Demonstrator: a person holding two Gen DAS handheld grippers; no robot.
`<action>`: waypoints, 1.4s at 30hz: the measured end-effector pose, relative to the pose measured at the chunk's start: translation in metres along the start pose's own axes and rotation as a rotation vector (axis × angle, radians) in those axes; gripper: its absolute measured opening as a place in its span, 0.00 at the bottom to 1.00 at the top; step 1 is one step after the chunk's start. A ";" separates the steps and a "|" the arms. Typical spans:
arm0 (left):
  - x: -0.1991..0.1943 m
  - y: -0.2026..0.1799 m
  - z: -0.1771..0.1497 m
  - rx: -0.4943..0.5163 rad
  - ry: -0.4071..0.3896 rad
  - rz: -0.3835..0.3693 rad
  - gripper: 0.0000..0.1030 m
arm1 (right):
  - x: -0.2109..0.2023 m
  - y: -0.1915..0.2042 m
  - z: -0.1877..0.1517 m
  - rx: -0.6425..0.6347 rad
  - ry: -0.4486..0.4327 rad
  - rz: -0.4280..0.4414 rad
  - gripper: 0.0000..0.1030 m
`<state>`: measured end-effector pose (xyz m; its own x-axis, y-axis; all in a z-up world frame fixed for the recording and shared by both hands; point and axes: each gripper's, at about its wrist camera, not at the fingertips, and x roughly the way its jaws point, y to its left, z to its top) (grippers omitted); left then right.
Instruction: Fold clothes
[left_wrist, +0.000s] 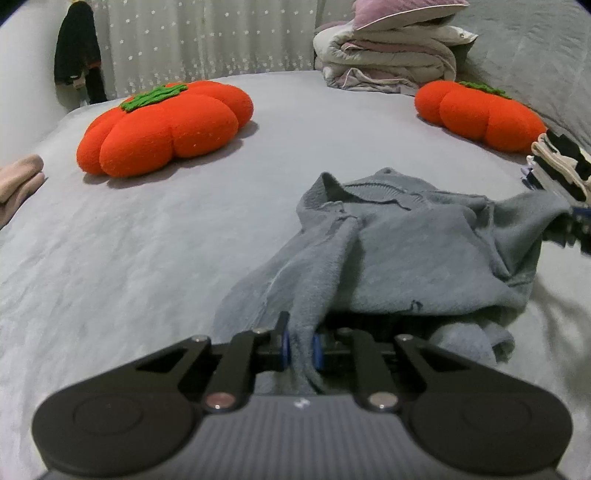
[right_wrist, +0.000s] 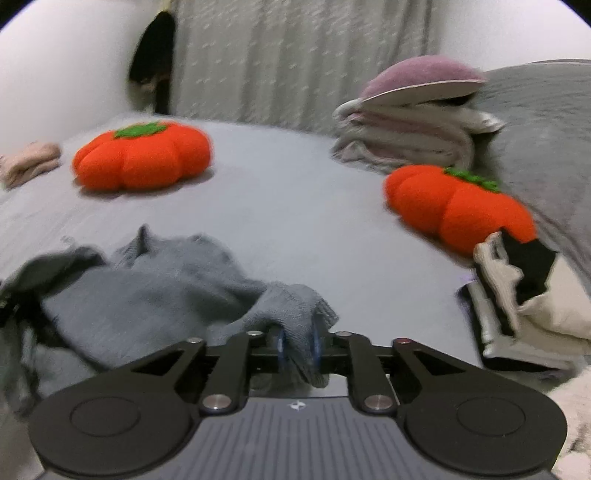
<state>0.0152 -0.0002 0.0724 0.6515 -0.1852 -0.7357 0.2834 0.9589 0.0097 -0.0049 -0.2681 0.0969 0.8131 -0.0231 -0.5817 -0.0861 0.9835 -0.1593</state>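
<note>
A grey-blue knit sweater (left_wrist: 406, 254) lies crumpled on the grey bed sheet (left_wrist: 147, 258), collar toward the far side. My left gripper (left_wrist: 300, 345) is shut on a ridge of its fabric at the near edge, the cloth pinched between the blue pads. In the right wrist view the same sweater (right_wrist: 147, 295) spreads to the left. A thick cuffed end of it sits between the pads of my right gripper (right_wrist: 298, 343), which still press on it. In the left wrist view one sleeve is stretched out to the right edge.
Two orange pumpkin cushions (left_wrist: 166, 129) (left_wrist: 480, 110) sit further back on the bed. Folded bedding (left_wrist: 388, 55) is stacked at the far side. A pile of folded black and white clothes (right_wrist: 524, 295) lies at the right. A pink garment (left_wrist: 18, 181) lies at the left edge.
</note>
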 end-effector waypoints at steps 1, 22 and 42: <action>0.000 0.000 0.000 -0.003 0.002 0.004 0.11 | 0.002 0.004 -0.002 -0.011 0.013 0.028 0.26; 0.003 -0.011 -0.007 0.039 0.000 0.098 0.12 | 0.003 0.021 -0.007 0.038 0.046 0.271 0.71; -0.004 0.022 0.009 -0.074 -0.048 0.162 0.07 | 0.034 0.031 0.003 -0.014 0.045 0.082 0.12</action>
<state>0.0250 0.0196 0.0816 0.7175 -0.0357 -0.6956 0.1211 0.9899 0.0741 0.0220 -0.2380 0.0741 0.7766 0.0495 -0.6281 -0.1597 0.9798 -0.1202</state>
